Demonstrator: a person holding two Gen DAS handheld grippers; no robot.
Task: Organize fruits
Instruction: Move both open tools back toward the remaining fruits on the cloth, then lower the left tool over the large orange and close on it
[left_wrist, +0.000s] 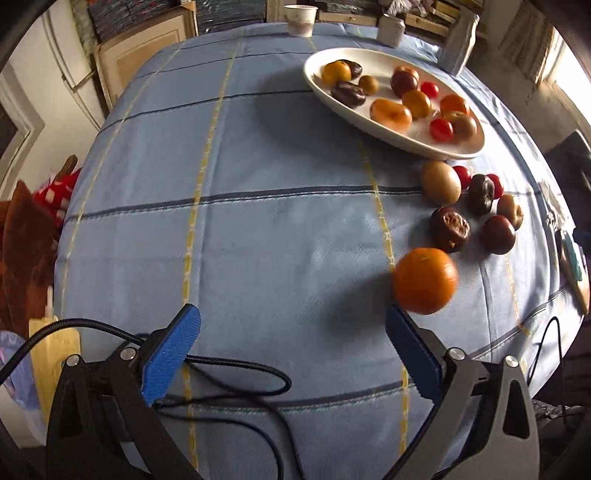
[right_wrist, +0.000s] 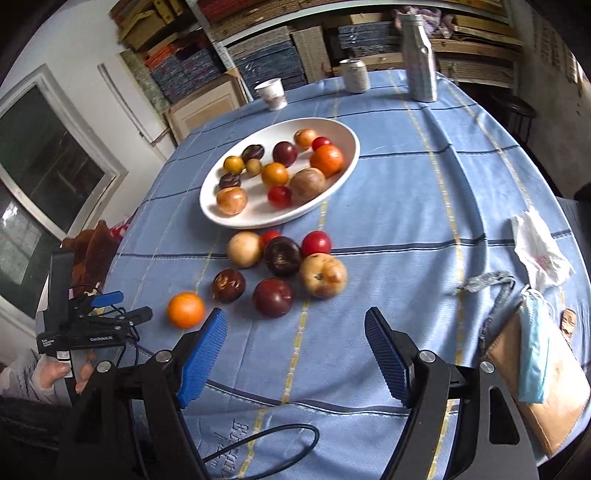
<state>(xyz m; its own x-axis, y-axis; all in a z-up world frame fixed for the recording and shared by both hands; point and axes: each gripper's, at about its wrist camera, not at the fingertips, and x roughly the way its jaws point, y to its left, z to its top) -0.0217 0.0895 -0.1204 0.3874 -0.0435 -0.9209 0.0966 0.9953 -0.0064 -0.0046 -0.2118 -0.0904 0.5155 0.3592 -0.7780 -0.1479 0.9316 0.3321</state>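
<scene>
The left gripper (left_wrist: 291, 328) stands spread wide with nothing between its jaws — the orange (left_wrist: 424, 280) lies on the blue tablecloth (left_wrist: 258, 221) just ahead of its right-hand pad, outside the gap rather than in it. The right gripper (right_wrist: 295, 332) is likewise released and empty; a dark plum (right_wrist: 273, 297) sits just beyond its jaws, with the rest of the loose fruit further ahead and the white plate (right_wrist: 345, 168) of sorted fruit beyond that. The step in hand looks like picking the next loose fruit for the plate. For the left gripper, the likely need is a sideways shift so that the orange comes between the pads before closing — gently, since it is round and may roll.
</scene>
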